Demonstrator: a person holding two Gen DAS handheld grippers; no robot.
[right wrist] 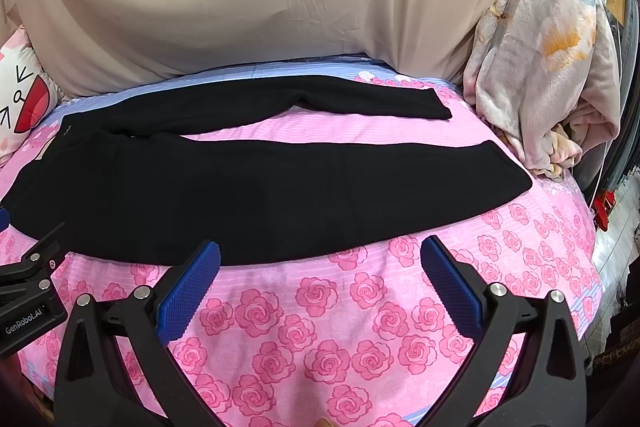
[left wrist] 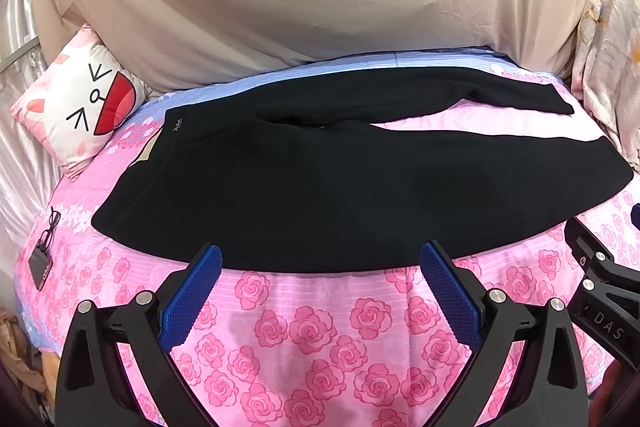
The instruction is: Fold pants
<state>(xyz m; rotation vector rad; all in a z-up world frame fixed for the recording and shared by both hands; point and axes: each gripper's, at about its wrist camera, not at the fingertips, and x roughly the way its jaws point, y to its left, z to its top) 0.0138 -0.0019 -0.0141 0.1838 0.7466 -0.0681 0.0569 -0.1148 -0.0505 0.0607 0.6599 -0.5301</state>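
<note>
Both grippers, left gripper (left wrist: 320, 259) and right gripper (right wrist: 320, 257), spread wide over matte black pants (left wrist: 320, 187).

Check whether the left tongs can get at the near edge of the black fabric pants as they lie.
Probably yes. The left tongs are open right at the black fabric pants, and nothing lies between them on the pink rose-print bedsheet.

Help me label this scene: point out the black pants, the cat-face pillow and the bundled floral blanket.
black pants (left wrist: 320, 195), left wrist view, on the near leg's cloth.
cat-face pillow (left wrist: 86, 103), left wrist view, on its white face.
floral blanket (right wrist: 552, 67), right wrist view, on its draped middle.
</note>
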